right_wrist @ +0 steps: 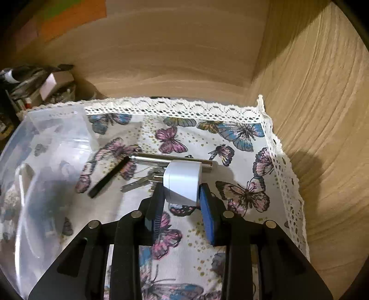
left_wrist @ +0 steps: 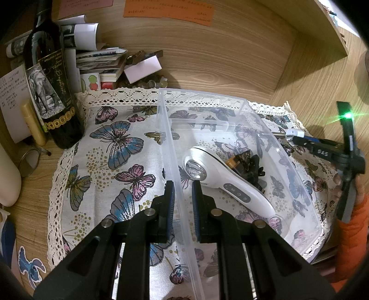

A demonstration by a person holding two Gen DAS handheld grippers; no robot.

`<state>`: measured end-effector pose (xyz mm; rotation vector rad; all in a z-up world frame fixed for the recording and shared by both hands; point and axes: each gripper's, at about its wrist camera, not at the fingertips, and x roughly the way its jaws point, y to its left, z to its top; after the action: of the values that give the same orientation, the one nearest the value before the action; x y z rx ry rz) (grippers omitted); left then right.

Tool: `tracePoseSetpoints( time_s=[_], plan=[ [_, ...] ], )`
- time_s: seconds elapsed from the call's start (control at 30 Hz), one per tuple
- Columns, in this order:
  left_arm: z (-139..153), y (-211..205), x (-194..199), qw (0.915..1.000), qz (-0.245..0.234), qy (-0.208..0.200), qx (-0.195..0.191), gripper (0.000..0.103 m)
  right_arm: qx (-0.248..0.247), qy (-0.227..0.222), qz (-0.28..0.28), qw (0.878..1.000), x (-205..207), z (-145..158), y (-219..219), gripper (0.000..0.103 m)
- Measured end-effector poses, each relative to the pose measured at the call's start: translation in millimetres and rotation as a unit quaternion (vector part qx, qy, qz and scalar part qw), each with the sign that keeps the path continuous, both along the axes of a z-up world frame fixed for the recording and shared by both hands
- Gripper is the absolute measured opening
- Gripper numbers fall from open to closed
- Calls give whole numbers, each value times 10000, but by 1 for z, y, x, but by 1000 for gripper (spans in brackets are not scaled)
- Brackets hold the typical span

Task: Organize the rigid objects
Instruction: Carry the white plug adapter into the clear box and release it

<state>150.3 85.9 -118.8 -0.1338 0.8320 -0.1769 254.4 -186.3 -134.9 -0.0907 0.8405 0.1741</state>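
Left wrist view, foreground: the left gripper [left_wrist: 183,191], its blue-padded jaws drawn in narrow on the near long wall of a clear plastic bin [left_wrist: 168,147], one pad outside and one inside the wall. The bin stands on a butterfly-print cloth [left_wrist: 110,161] with a white lace border, spread over a wood-grain desktop [left_wrist: 30,207]. Inside the bin lie a white handheld device [left_wrist: 230,182] with a round lens-like head and a dark button panel, and, touching its far side, a black object [left_wrist: 251,168] whose nature cannot be told.

Room: wood-grain panels [left_wrist: 219,64] close the back and right side of the recess; an orange note [left_wrist: 168,10] is stuck on the back panel. At far left stand a dark wine bottle [left_wrist: 50,92] with an elephant label, beside a stack of papers and booklets [left_wrist: 99,60].

Right wrist view, foreground: the right gripper [right_wrist: 182,196], seen also at the right edge of the left view [left_wrist: 297,136], held by a hand [left_wrist: 358,187] in an orange sleeve. Its jaws are closed on a white plug adapter [right_wrist: 182,182], pads pressing both sides. Just beyond it on the cloth, outside the bin's right wall, lie a shiny metal rod [right_wrist: 161,160], a set of keys [right_wrist: 136,182] and a black stick-like item [right_wrist: 108,176], close together.
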Motion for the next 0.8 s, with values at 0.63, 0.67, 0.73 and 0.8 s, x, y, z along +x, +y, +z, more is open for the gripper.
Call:
tracePoseSetpoints(
  time_s=[0.63,0.67,0.73,0.8],
  plan=[
    [0,0,0,10000,-3,-5,13,13,89,-1017,1421,9846,-49,69,91,28],
    [0,-1,0,10000,-4,-4,16,13,79,-996,1501,9836,-48,67,96,28],
    [0,-1,0,10000,-2,-4,19,13,55,-919,1642,9821,-46,64,108,28],
    [1,-2,0,10000,-7,-6,27,13,26,-800,1749,9813,-41,57,119,28]
  ],
)
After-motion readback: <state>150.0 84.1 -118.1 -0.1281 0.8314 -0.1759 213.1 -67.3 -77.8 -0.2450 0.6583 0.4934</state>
